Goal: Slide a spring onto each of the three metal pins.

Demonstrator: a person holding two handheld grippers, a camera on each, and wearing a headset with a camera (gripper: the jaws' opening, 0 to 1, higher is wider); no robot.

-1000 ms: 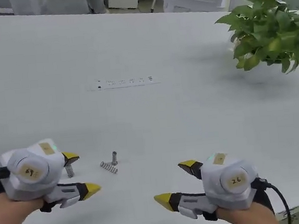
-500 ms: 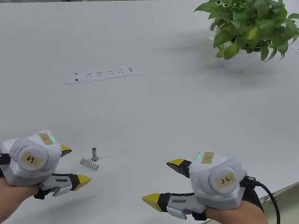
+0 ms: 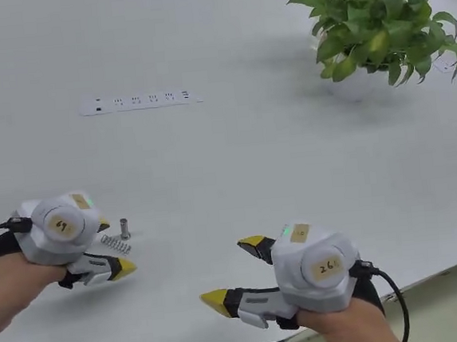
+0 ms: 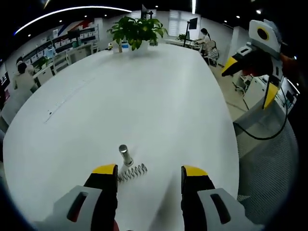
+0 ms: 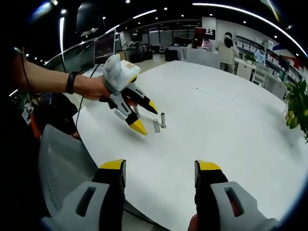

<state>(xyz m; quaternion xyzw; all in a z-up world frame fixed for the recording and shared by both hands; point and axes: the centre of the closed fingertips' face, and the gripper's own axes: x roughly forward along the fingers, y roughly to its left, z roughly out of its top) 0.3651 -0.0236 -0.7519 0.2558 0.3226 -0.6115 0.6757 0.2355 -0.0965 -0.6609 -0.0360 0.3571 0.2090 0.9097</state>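
A short metal pin [image 3: 125, 228] stands upright on the white table [image 3: 236, 162], and a small coil spring [image 3: 116, 244] lies flat right beside it. My left gripper [image 3: 113, 247] is open, its yellow fingertips either side of the spring and holding nothing. In the left gripper view the pin [image 4: 125, 155] and spring [image 4: 132, 172] sit just ahead of the left fingertip, with the gripper [image 4: 149, 171] low over the table. My right gripper [image 3: 231, 271] is open and empty near the front edge, well to the right. It looks towards the pin [image 5: 163, 120], the spring [image 5: 156, 125] and the left gripper [image 5: 145, 117].
A potted green plant [image 3: 376, 22] stands at the far right. A white power strip [image 3: 138, 101] lies flat at the back left. The table's front edge [image 3: 430, 273] runs close under the right gripper. People and chairs are in the room behind.
The head camera has swung, shifting the whole picture. The left gripper has closed in on the pin and spring, so its fingertips now straddle the spring. The right gripper stays open.
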